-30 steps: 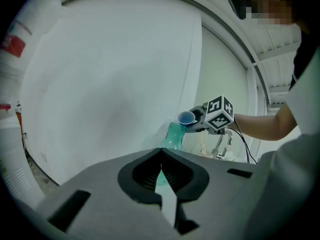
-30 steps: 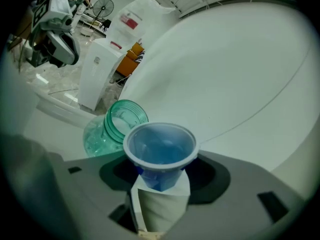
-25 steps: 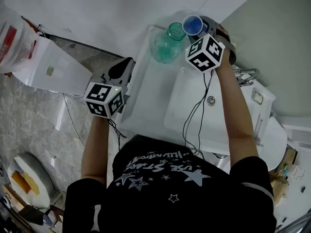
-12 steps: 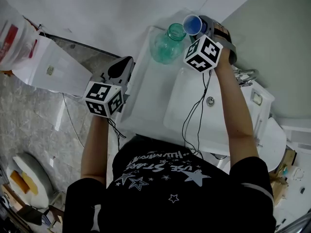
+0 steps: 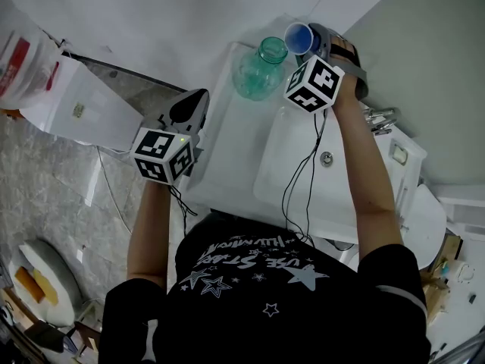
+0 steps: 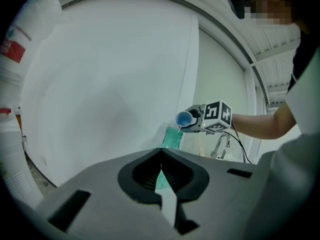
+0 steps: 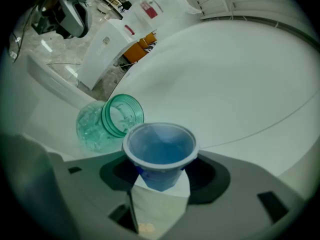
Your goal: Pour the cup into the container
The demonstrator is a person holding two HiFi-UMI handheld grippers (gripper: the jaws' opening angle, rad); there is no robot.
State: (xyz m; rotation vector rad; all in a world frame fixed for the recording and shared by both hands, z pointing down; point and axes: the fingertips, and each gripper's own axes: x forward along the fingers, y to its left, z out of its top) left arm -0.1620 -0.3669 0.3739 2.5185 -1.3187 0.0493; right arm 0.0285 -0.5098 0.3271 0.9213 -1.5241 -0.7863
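Your right gripper (image 5: 317, 45) is clenched on the single blue cup (image 5: 301, 38), its jaws pinching the cup's lower body. The cup is tipped well over: its long axis runs close to level, base toward the jaws and open mouth facing your left side, with the lower lip held just above the mouth of the one green glass jar (image 5: 259, 70). The jar stands upright, mouth up, on the far corner of the white sink counter (image 5: 227, 150). That makes one cup, one jar and two grippers. The right gripper view looks straight into the cup (image 7: 160, 154) and down into the ribbed neck of the jar (image 7: 107, 121), though you cannot tell what the cup holds. Only the left gripper view gives the side profile, with the cup (image 6: 184, 119) lying sideways over the jar (image 6: 172, 136). Your left gripper (image 5: 193, 101) hangs off the counter's near-left edge, well apart from both, with its jaws closed tip to tip on nothing.
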